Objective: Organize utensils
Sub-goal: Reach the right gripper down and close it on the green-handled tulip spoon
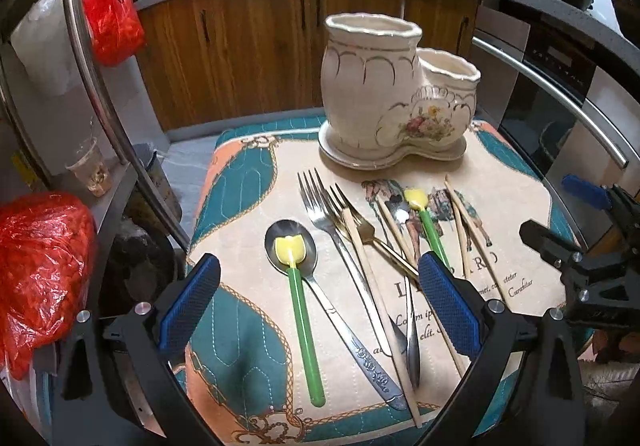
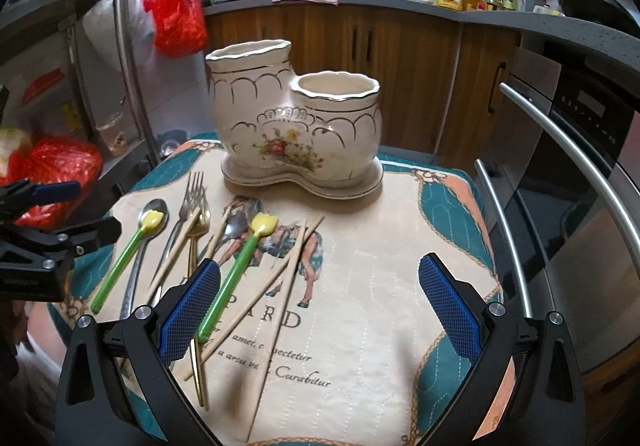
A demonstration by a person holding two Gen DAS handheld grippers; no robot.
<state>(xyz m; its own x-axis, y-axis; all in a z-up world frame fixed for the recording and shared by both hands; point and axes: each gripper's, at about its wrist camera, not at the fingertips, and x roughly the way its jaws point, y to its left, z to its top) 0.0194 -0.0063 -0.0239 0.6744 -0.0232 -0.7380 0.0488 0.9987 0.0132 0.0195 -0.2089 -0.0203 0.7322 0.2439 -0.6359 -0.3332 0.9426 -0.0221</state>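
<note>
Utensils (image 1: 352, 246) lie loose on the cushion (image 2: 380, 286), ceramic holder (image 2: 296, 125) at twelve o'clock. Both grippers, left (image 1: 320, 302) and right (image 2: 320, 302), gape wide, empty. Best to pinch one handle squarely, clear of its neighbours.

"PARD", "amet", "sectetur", "Curabitur" on the printed cushion cover (image 2: 360, 286)

Bare cloth (image 2: 360, 286) right of the chopsticks (image 2: 280, 286); ceramic holder (image 2: 296, 117) blocks behind.
</note>
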